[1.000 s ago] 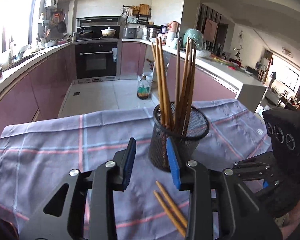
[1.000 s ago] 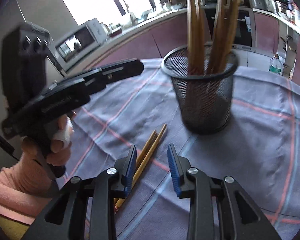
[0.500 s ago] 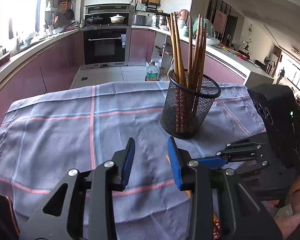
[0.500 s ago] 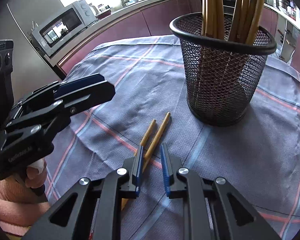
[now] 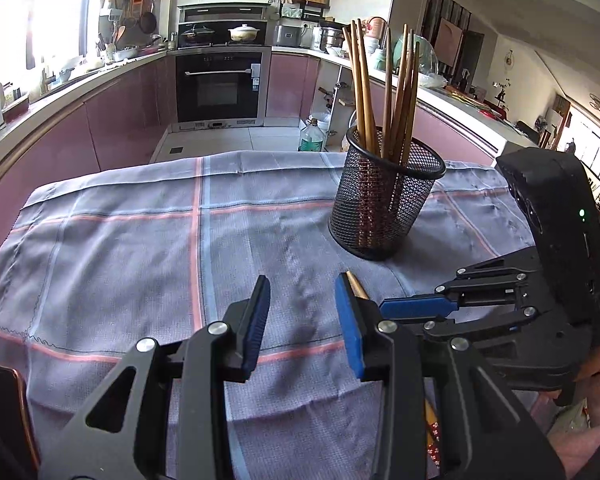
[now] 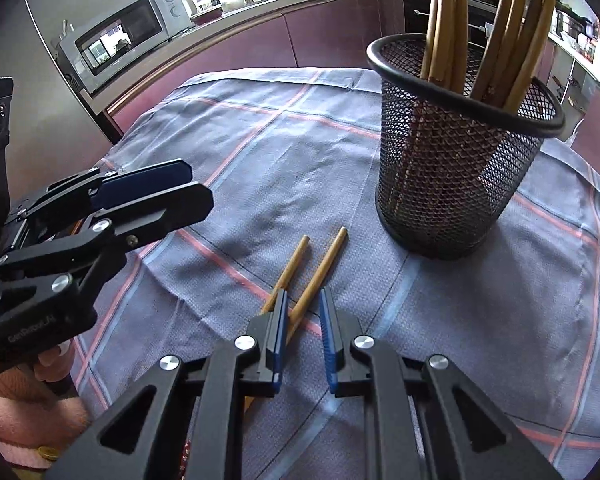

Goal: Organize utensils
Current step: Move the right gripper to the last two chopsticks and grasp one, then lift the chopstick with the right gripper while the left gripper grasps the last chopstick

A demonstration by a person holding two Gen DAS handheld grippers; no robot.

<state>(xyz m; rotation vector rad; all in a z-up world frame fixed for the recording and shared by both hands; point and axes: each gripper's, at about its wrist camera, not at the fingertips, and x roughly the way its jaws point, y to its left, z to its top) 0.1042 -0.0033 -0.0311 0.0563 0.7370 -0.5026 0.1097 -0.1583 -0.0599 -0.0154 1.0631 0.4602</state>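
Note:
A black mesh cup (image 5: pixel 384 204) holds several wooden chopsticks (image 5: pixel 384 92) upright; it also shows in the right wrist view (image 6: pixel 456 176). Two loose chopsticks (image 6: pixel 320 268) lie side by side on the checked cloth in front of the cup. My right gripper (image 6: pixel 303 312) is low over them, its jaws narrowed around the right chopstick, with a gap still showing. My left gripper (image 5: pixel 302 312) is open and empty over the cloth, to the left of the chopsticks; one chopstick tip (image 5: pixel 354 282) shows beside its right finger.
A blue cloth with pink stripes (image 5: pixel 140 248) covers the table. A microwave (image 6: pixel 128 36) stands on the counter behind. Kitchen counters, an oven (image 5: pixel 220 84) and a water bottle (image 5: pixel 312 136) on the floor lie beyond the table's far edge.
My right gripper has come down over the loose chopsticks and narrowed its jaws around one. My left gripper has drawn back and left, away from the cup.

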